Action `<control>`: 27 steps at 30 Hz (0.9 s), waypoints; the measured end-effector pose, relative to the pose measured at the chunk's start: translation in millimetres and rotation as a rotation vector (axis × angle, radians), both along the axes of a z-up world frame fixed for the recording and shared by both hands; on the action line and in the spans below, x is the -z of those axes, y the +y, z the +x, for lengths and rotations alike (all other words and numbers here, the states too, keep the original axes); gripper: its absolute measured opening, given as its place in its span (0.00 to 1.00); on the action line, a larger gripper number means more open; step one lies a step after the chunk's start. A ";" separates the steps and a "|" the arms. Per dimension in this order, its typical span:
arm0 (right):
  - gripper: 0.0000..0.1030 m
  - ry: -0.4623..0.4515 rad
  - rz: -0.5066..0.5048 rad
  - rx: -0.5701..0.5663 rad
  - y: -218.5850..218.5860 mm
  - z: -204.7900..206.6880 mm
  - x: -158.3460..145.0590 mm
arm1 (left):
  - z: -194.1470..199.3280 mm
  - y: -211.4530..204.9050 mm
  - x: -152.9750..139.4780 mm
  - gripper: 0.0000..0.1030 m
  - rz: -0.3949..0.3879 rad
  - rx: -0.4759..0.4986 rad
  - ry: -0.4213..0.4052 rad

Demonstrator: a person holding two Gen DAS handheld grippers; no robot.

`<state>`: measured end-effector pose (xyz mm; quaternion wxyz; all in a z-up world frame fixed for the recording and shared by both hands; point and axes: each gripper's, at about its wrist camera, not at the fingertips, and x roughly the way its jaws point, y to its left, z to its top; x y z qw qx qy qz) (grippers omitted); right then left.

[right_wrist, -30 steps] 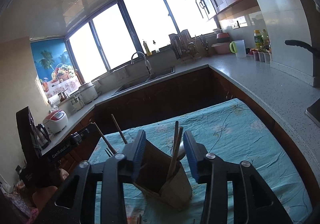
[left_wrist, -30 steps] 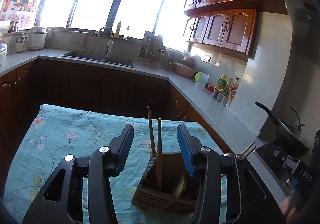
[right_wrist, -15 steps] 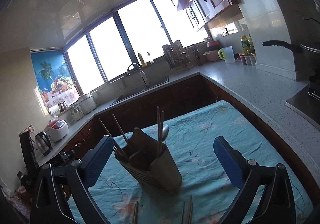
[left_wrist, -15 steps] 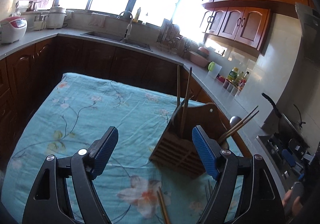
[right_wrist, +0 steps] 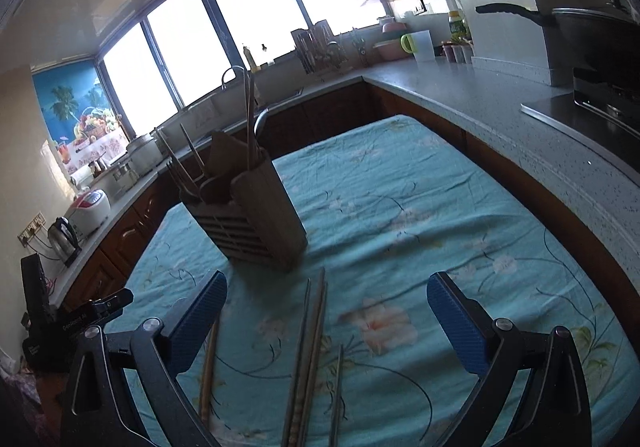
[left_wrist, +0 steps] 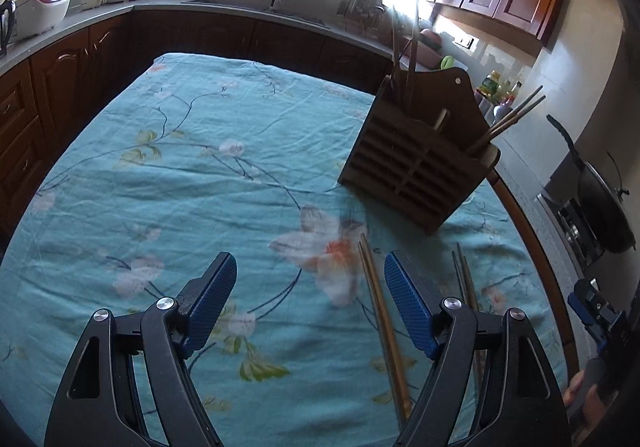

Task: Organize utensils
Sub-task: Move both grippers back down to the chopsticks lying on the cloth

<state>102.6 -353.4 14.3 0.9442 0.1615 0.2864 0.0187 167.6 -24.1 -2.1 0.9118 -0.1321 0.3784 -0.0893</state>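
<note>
Left gripper (left_wrist: 308, 299) is hanging over the teal floral tablecloth (left_wrist: 180, 175), jaws well apart w/ nothing between the blue pads, just cloth under them. One wooden chopstick pair (left_wrist: 380, 311) lies flat on the cloth right beside the right-hand pad, not touched; a 2nd pair (left_wrist: 466, 287) lies further right, partly hidden behind the gripper frame. Over to the right gripper (right_wrist: 326, 307): jaws spread very wide, empty too, and pointing at the loose sticks on the cloth. In its view, a long chopstick pair (right_wrist: 310, 347) runs down the middle between the pads (on the cloth, not gripped), a single metal-looking stick (right_wrist: 337, 387) sits just right of it, and another wooden stick (right_wrist: 209, 367) pokes out below the left pad. The wooden utensil holder (right_wrist: 256, 223) stands upright on the cloth just beyond the far tips of those sticks; several chopsticks already stand in it, some upright at the back, some leaning out at the side, plus what looks like a spoon handle. In the left view the holder (left_wrist: 416, 163) sits near the cloth's right edge, close to the counter (right_wrist: 520, 119).
</note>
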 end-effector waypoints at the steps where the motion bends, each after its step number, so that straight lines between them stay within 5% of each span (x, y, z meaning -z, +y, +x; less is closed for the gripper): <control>1: 0.98 0.009 -0.008 0.002 0.6 -3.7 4.1 | -2.2 -1.2 2.1 0.76 0.002 0.004 0.007; 14: 0.93 0.088 -0.045 -0.008 7.7 -21.5 28.3 | -6.7 -30.1 15.2 0.76 0.069 0.067 0.054; 27: 0.55 0.159 -0.064 -0.072 23.7 15.5 34.0 | 28.5 -48.2 27.2 0.66 0.135 0.091 0.107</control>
